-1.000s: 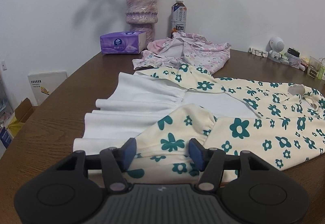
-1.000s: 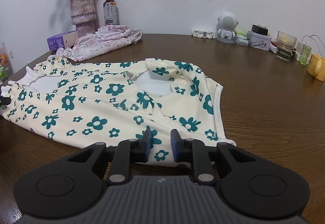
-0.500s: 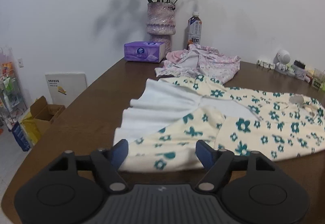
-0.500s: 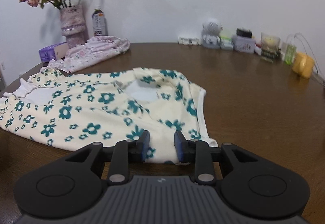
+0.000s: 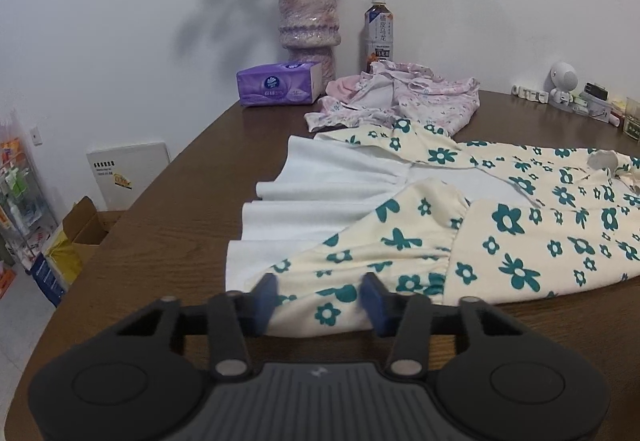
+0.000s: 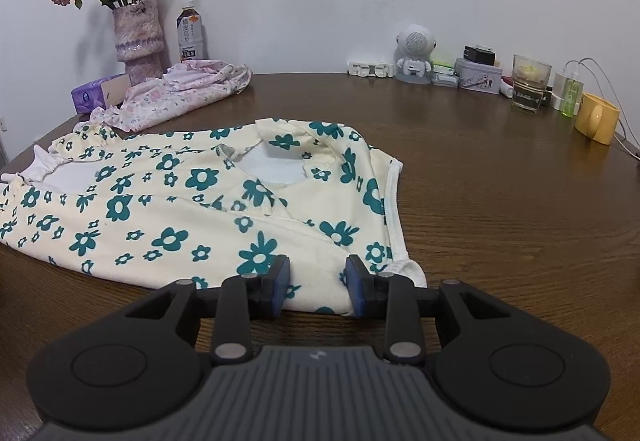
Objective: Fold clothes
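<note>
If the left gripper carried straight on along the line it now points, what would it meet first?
Most likely the floral dress: its near hem already lies between the open jaws of the left gripper, which have just been closing. Whether the pads touch the cloth yet is unclear. Past the hem comes more dress, lying on the wooden table.

- The worktop [image 6: 500, 201] is dark brown wood with visible grain and a soft sheen.
- The floral dress [image 6: 168, 209] is matt, soft cloth; its white lining [image 5: 320, 193] looks smooth.
- The pink garment [image 5: 408, 97] is thin printed cloth, crumpled.
- The vase [image 5: 308, 25] has a rough, mottled surface, perhaps ceramic.
- The tissue pack [image 5: 280, 83] is glossy plastic wrap.
- The left tongs [image 5: 320, 299] are matt black plastic with blue pads and metal rivets.
</note>
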Demonstrator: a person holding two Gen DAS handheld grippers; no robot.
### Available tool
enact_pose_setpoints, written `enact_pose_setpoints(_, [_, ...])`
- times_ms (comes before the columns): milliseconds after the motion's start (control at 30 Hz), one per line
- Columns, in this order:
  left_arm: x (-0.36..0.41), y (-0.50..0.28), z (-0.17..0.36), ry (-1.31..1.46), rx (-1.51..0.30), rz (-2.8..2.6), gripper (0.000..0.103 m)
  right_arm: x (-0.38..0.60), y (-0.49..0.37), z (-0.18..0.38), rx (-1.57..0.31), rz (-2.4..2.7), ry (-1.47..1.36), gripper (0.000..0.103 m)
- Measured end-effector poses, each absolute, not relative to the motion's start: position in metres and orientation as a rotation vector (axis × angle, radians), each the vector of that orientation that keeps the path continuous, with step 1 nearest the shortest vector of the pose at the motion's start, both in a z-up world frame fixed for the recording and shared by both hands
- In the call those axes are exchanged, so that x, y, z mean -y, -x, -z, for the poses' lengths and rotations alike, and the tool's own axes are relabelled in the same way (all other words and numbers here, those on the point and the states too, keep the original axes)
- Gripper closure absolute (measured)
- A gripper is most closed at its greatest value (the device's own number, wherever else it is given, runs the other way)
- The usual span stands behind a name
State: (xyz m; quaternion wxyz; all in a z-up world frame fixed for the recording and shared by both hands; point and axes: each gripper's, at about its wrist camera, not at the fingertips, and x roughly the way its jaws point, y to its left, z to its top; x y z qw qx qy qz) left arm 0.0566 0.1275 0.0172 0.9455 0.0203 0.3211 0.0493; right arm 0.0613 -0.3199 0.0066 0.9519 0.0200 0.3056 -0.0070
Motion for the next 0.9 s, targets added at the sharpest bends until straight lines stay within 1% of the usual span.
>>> enact_pose_setpoints(33, [-0.129,-0.058,-0.018,-0.038,-0.652,-0.104,0.067,0.320,-0.062,-0.006,-0.623,0.015,-0.040,0.073])
enact_pose_setpoints(100, [-0.133,-0.059,-0.018,-0.029,-0.651,-0.114,0.072,0.319,-0.063,-0.006,-0.626,0.016,-0.032,0.073])
enact_pose_setpoints(167, [-0.137,-0.060,-0.017,-0.018,-0.652,-0.128,0.073,0.320,-0.063,-0.005,-0.627,0.017,-0.029,0.072])
enact_pose_setpoints(233, [-0.141,-0.061,-0.014,-0.015,-0.654,-0.139,0.077,0.321,-0.063,-0.005,-0.628,0.018,-0.033,0.072])
enact_pose_setpoints(567, [-0.147,-0.062,-0.014,0.009,-0.649,-0.143,0.078,0.320,-0.062,-0.004,-0.623,0.025,-0.025,0.072])
enact_pose_setpoints(633, [-0.150,-0.059,-0.016,0.025,-0.653,-0.157,0.075,0.320,-0.061,-0.005,-0.621,0.022,-0.029,0.072])
enact_pose_setpoints(700, [-0.155,-0.053,-0.020,0.042,-0.641,-0.185,0.075,0.321,-0.059,-0.007,-0.618,0.017,-0.037,0.070])
enact_pose_setpoints(767, [-0.161,-0.047,-0.027,0.062,-0.616,-0.208,0.072,0.322,-0.058,-0.009,-0.615,0.011,-0.045,0.065])
enact_pose_setpoints(800, [-0.163,-0.044,-0.031,0.073,-0.600,-0.216,0.070,0.323,-0.057,-0.010,-0.613,0.009,-0.049,0.065])
enact_pose_setpoints(900, [-0.165,-0.039,-0.043,0.090,-0.562,-0.209,0.069,0.326,-0.050,-0.021,-0.583,0.031,-0.044,0.064])
